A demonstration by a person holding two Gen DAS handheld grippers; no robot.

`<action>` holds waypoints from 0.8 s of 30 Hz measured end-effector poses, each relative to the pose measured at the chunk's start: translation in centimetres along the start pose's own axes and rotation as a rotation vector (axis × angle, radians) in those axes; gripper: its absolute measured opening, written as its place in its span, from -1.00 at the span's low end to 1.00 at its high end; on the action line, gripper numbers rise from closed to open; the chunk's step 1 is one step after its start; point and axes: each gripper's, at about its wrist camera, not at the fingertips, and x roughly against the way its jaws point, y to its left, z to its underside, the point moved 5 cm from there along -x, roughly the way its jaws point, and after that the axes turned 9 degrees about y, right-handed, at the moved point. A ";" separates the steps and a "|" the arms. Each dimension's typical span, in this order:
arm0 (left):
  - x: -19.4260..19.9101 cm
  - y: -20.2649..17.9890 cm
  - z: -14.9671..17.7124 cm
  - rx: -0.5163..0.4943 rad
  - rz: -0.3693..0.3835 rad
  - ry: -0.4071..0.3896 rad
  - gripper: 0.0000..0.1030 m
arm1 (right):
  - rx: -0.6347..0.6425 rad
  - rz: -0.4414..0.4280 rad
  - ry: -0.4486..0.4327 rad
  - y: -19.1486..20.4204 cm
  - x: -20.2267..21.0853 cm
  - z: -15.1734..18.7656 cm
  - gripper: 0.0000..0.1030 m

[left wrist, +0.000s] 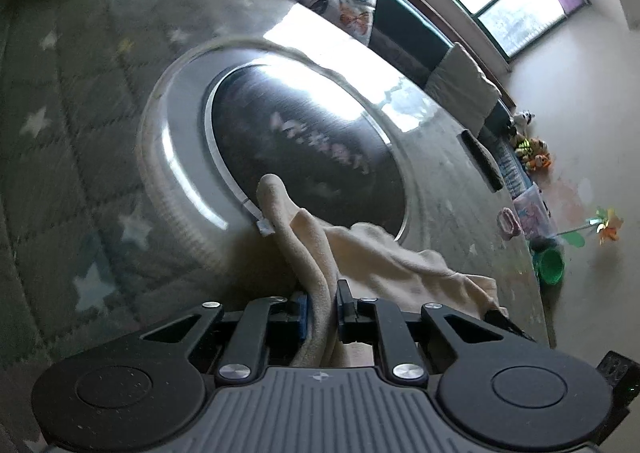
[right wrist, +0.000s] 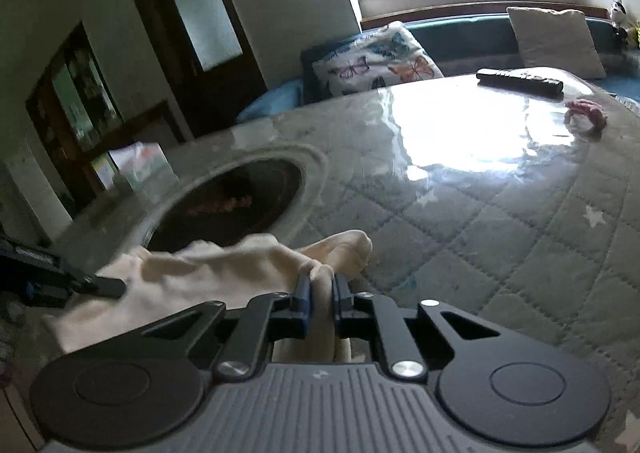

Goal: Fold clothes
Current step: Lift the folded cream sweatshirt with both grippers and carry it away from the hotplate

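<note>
The left gripper point(left wrist: 322, 307) has its jaws clenched on one end of a cream cloth point(left wrist: 384, 249), and the right gripper point(right wrist: 321, 293) grasps the other end, so the cloth hangs between them just above the quilted table cover point(right wrist: 500, 221). Behind it is a round dark hotplate point(left wrist: 304, 145). Farther away lie a remote control point(right wrist: 520, 81) and a butterfly pillow point(right wrist: 372, 61).

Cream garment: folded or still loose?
Loose, not folded. The cream garment hangs bunched and creased between both grippers, left gripper and right gripper, jaws clamped on its edges above the table.
</note>
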 end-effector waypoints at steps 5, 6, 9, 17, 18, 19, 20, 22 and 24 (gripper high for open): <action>-0.3 -3.7 -0.9 -0.079 -0.004 -0.007 -0.74 | 0.002 0.007 -0.059 -0.6 2.7 -1.0 -0.83; -0.6 -4.6 -1.1 -0.096 -0.004 -0.005 -0.74 | 0.005 0.014 -0.073 -0.9 3.4 -1.3 -0.84; -2.1 -7.6 -1.6 -0.138 0.013 0.002 -0.74 | 0.014 0.055 -0.111 -2.2 5.1 -2.3 -0.84; -7.4 -15.7 -3.4 -0.234 0.053 0.028 -0.74 | 0.021 0.220 -0.183 -7.4 9.0 -5.3 -0.84; -8.1 -16.7 -3.6 -0.246 0.056 0.033 -0.74 | 0.017 0.239 -0.187 -8.2 9.3 -5.6 -0.84; -8.8 -17.6 -3.7 -0.257 0.056 0.036 -0.74 | 0.015 0.257 -0.189 -8.8 9.5 -5.9 -0.84; -9.6 -18.4 -3.7 -0.266 0.057 0.044 -0.74 | 0.014 0.274 -0.190 -9.4 9.7 -6.1 -0.84; -11.0 -19.9 -3.8 -0.283 0.060 0.061 -0.74 | 0.004 0.310 -0.192 -11.0 10.1 -6.7 -0.84; -12.5 -21.3 -3.9 -0.299 0.063 0.078 -0.74 | -0.006 0.338 -0.191 -12.3 10.3 -6.9 -0.84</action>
